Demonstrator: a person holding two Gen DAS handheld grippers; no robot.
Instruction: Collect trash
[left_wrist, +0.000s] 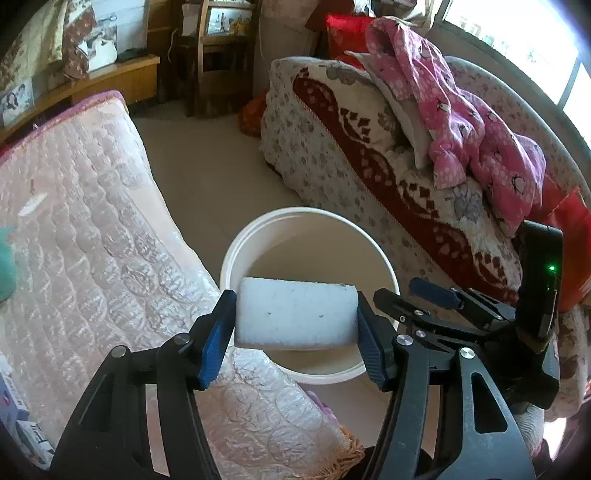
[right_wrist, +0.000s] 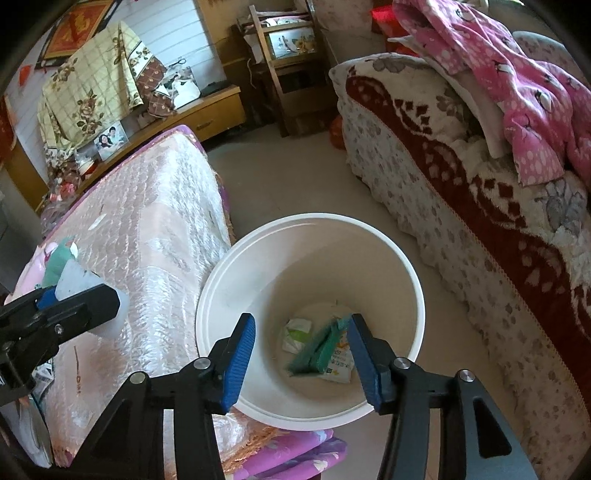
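Sofa (left_wrist: 369, 155) with patterned cover on the right, pink clothing (left_wrist: 476, 122) piled on it; quilted pink table (left_wrist: 92, 221) on the left. White trash bin (right_wrist: 218, 280) on the floor between them, wrappers (right_wrist: 297, 332) at its bottom. Left tongs (left_wrist: 296, 317) over the bin rim with a white foam block (left_wrist: 295, 314) between the 2 blue pads, touching both, grasping it. Right tongs (right_wrist: 303, 363) released, nothing pressed; blurred green item (right_wrist: 317, 349) inside the bin, beside the right pad.
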